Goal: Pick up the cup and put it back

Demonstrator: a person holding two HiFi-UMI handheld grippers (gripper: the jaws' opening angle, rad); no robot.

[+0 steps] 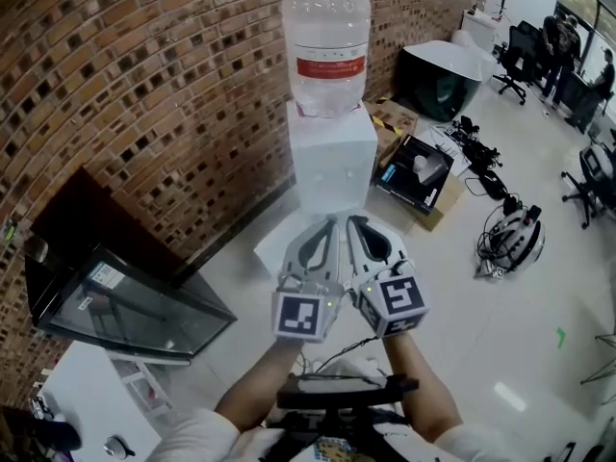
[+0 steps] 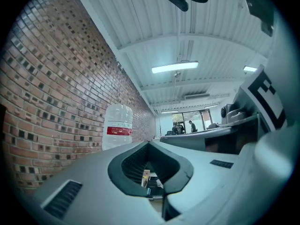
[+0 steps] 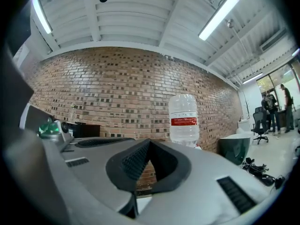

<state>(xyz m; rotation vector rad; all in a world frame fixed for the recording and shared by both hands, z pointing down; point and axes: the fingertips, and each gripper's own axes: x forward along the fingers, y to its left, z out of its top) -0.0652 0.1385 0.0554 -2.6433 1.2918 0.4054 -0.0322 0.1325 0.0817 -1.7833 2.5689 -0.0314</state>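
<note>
A clear water bottle (image 1: 325,51) (red label) tops a white dispenser (image 1: 332,157) at upper centre, against the brick wall (image 1: 144,85). A helmet (image 1: 515,239) lies on the floor at right, beside an open box (image 1: 416,173).

I stood in an open-plan office that seemed to double as a lab or workshop. A long brick wall (image 1: 144,85) ran down one side, and against it stood a water dispenser (image 1: 332,157) with a big bottle (image 1: 325,46) on top. Farther off, people (image 1: 563,37) stood among office chairs (image 1: 518,61). The floor (image 1: 520,335) was pale and glossy. On it lay open cartons (image 1: 416,173), a tangle of cables (image 1: 478,152) and what looked like a helmet (image 1: 515,237). Overhead, strip lights (image 2: 174,67) hung under a white ribbed ceiling (image 3: 140,18), and the far end had a glazed front (image 2: 206,116).
</note>
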